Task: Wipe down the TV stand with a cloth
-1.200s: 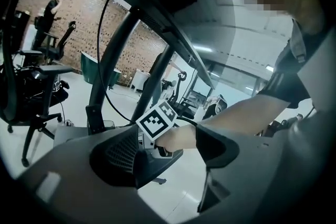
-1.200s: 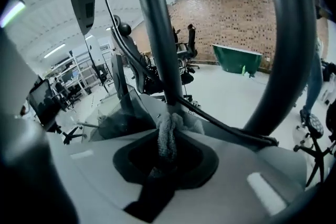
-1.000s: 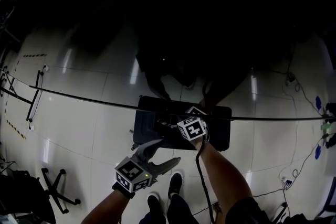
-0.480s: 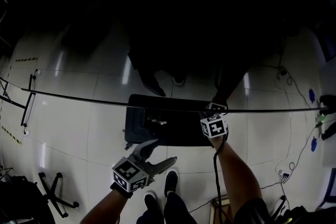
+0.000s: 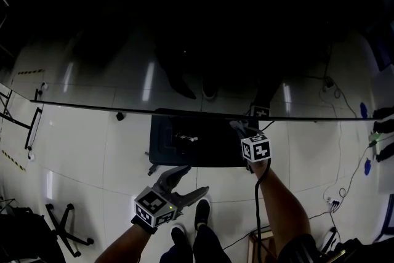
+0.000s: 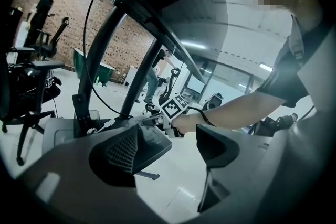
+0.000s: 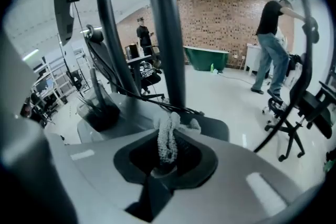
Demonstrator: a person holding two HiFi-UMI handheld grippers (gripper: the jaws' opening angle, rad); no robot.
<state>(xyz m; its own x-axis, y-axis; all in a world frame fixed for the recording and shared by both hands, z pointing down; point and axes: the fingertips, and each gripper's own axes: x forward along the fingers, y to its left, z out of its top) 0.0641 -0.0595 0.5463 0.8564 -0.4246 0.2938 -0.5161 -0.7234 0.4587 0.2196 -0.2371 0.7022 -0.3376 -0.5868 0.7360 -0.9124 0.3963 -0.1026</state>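
Dim view from above of a pale tiled floor (image 5: 86,138). The dark, flat base of the TV stand (image 5: 209,148) lies across the middle.

The right gripper (image 7: 167,157) is at the base's right end. Its jaws are pressed together on a bunched white cloth (image 7: 168,134), which sticks out past the tips. In the right gripper view the cloth hangs just over the grey base plate, near the foot of the stand's upright post (image 7: 164,34). Whether it touches the surface cannot be told.

The left gripper (image 5: 197,179) hovers in front of the base, above the floor and just ahead of the person's shoes (image 5: 205,216). Its jaws are spread wide with nothing between them.

The step in hand looks like wiping the base plate at its right end. The next move likely calls for pressing the cloth flat onto the plate and drawing it along the surface. It would need to steer round the post and the cables (image 7: 155,103) at its foot, with a grip firm enough that the cloth does not slip free.
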